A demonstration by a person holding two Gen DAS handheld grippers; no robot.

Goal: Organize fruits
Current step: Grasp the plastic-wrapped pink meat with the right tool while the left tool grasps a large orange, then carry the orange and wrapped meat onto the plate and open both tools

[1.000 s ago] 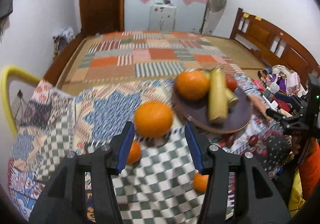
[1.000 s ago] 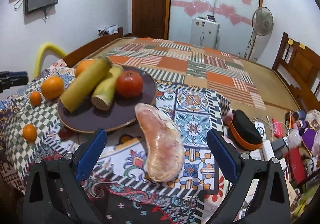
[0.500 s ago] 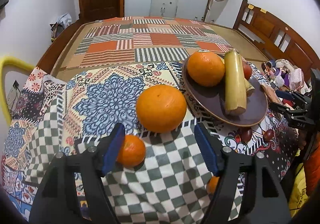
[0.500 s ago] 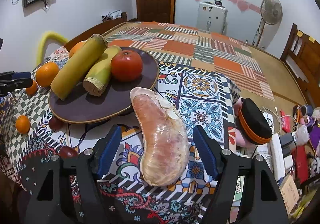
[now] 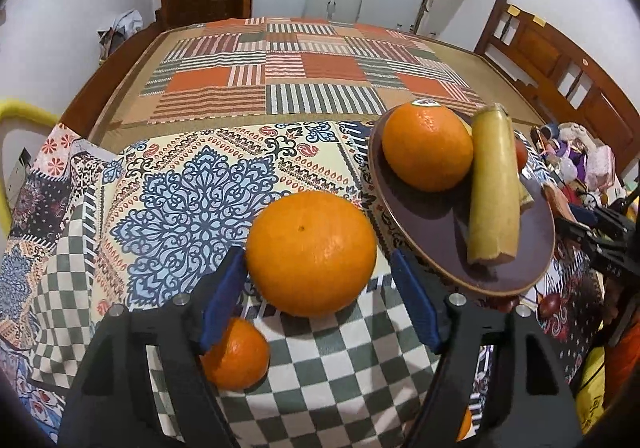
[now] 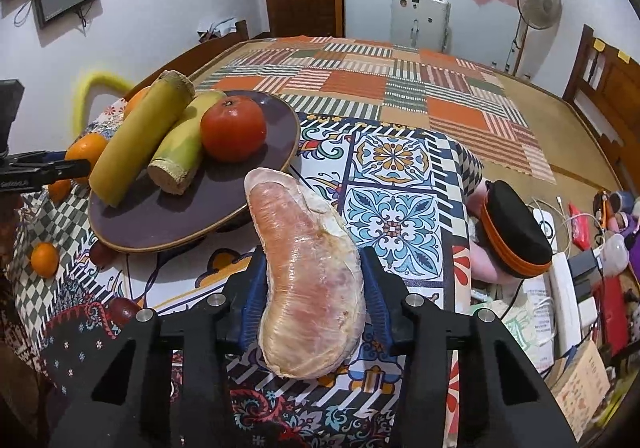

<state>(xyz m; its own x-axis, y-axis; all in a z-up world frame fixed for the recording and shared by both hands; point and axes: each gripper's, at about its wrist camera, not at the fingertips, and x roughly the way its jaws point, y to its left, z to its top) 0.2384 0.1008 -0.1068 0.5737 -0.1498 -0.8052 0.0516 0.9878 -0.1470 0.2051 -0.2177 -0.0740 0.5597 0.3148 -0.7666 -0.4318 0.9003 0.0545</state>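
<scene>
The right gripper (image 6: 310,306) is closed on the pink wrapped pomelo segment (image 6: 308,280); lift it gently toward the brown round plate (image 6: 160,224). The left gripper (image 5: 316,280) is wide around 1 big round orange (image 5: 311,254) on the patterned cloth; close on its middle.

A patchwork mat (image 5: 312,68) of striped and orange squares covers the floor behind the patterned tablecloth (image 5: 192,184). A standing fan (image 6: 538,4) and a white appliance (image 6: 420,18) stand by the far wall (pink hearts above them). A black case (image 6: 516,226) with orange trim lies beside the table.
</scene>
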